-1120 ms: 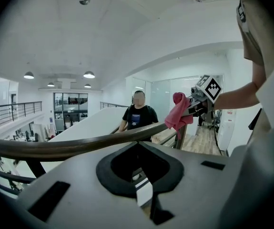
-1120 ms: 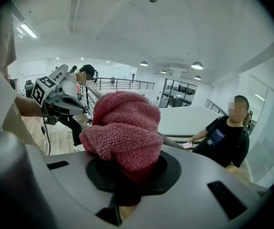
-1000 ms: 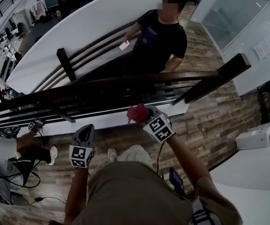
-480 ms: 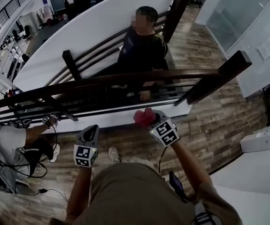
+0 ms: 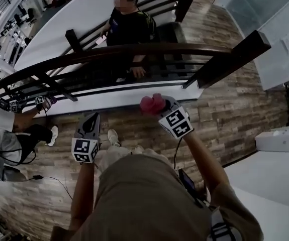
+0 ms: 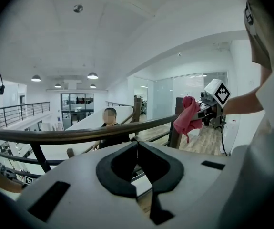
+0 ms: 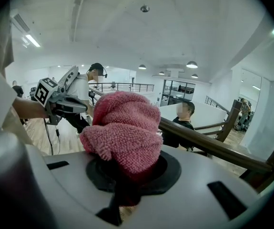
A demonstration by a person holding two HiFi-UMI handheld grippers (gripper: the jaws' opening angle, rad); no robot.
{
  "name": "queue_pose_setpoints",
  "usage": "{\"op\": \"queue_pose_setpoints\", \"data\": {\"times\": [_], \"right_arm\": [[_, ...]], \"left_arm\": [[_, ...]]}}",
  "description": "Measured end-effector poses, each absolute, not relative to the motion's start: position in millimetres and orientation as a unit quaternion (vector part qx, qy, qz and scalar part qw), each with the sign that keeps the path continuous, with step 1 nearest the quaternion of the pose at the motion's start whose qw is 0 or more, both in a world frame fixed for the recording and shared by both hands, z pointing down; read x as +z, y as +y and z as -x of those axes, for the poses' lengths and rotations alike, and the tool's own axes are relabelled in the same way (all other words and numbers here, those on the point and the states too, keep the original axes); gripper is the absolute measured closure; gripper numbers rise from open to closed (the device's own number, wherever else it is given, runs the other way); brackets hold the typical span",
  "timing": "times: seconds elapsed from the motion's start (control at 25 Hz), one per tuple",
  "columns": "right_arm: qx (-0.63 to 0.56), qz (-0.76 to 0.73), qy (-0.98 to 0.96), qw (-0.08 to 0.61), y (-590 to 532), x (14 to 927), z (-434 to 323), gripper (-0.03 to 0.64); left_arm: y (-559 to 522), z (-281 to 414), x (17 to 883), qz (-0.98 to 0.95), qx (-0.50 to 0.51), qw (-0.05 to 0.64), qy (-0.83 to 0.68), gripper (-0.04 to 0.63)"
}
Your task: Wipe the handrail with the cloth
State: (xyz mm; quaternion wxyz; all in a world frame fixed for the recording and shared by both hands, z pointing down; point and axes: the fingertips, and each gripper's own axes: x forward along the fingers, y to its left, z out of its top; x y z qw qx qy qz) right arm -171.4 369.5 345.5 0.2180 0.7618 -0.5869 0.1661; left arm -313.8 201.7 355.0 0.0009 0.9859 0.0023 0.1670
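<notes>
The pink cloth (image 5: pixel 152 104) is bunched in the right gripper (image 5: pixel 161 107), whose jaws pinch it, on the person's side of the dark wooden handrail (image 5: pixel 134 50). It sits near the rail's right end post (image 5: pixel 229 59), apparently just short of touching. The left gripper (image 6: pixel 137 145) hangs beside it further left, its jaws pressed together on nothing, also short of the rail.
</notes>
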Motion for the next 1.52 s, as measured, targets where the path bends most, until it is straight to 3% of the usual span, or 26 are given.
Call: {"op": "queue_pose_setpoints", "data": {"times": [0.48,1.0,1.52], "right_arm": [[0.140,-0.763,-0.594,0.212,460.7,361.2,194.8,0.560],[0.035,-0.790,-0.542,0.285,496.2,361.3,230.2,0.560],[0.011,-0.766,-0.533,0.359,459.0,385.5,304.6,0.560]], "left_arm": [[318.5,345.3,388.1,-0.981,0.192,-0.008,-0.003,0.577],[364.7,373.8,413.2,-0.978,0.210,-0.002,0.012,0.577],[346.3,432.2,433.7,-0.978,0.204,-0.008,0.034,0.577]]}}
